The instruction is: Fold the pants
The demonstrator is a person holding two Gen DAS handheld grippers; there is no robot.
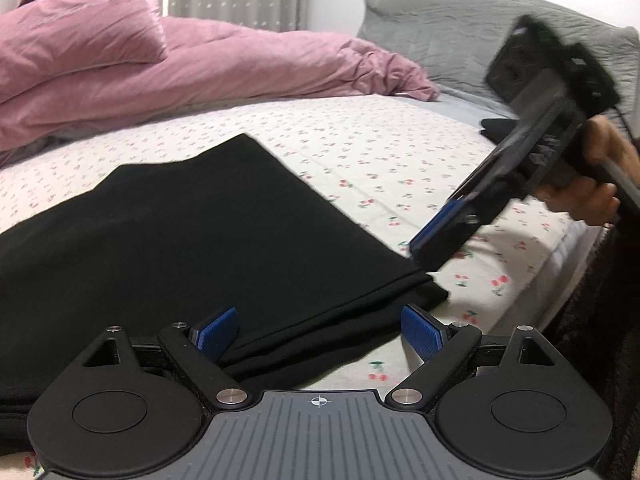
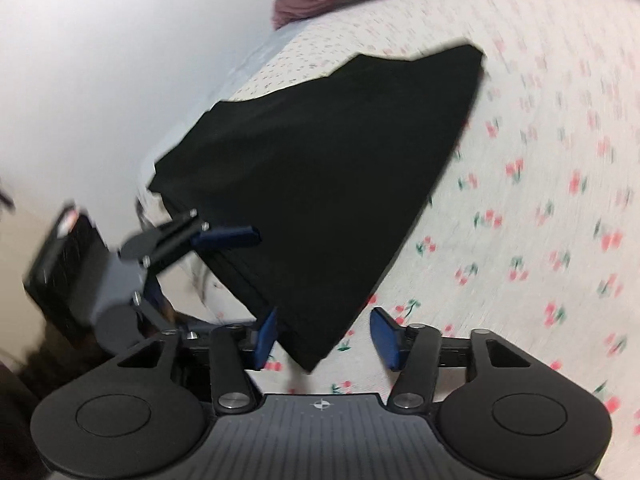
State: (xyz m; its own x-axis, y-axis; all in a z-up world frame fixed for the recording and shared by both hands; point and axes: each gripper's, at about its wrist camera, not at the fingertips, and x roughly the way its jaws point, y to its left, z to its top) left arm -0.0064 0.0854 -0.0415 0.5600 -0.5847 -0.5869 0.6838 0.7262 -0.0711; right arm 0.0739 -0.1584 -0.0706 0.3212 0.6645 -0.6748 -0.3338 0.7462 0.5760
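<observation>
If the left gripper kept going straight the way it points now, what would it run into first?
Most likely the folded black pants: their near edge already lies between the open left gripper fingers, on the bed sheet. Depth is hard to judge.

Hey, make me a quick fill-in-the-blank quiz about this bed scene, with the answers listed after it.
1. The folded pants are ____ in colour.
2. The bedsheet has a printed pattern of little ____.
3. The crumpled duvet behind the pants is ____.
4. The pads on the left claw are ____.

Answers: black; cherries; pink; blue
</observation>
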